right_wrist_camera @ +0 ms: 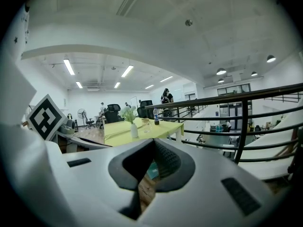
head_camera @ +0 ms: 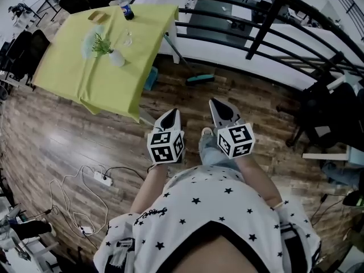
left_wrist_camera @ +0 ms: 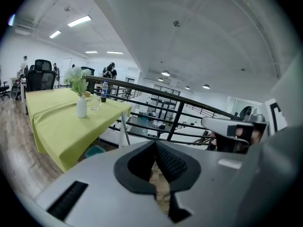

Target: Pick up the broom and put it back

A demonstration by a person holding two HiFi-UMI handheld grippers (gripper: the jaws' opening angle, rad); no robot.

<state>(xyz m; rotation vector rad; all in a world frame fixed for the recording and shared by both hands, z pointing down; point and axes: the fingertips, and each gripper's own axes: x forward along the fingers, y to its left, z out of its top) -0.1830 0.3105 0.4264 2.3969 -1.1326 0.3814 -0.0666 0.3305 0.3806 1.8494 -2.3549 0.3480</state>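
Head view puts the broom [head_camera: 200,79] on the floor straight ahead, its teal head near the railing [head_camera: 263,30] and its handle apparently slanting toward the table [head_camera: 102,73] corner. Left claw [head_camera: 172,114] and right claw [head_camera: 215,104] are both pressed together, empty. The right one is nearer.

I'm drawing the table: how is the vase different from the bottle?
The vase is plain white and holds a green plant; the bottle has a blue label and dark drink. The vase stands mid-table, the bottle by the far edge. Both stand upright on the yellow cloth.
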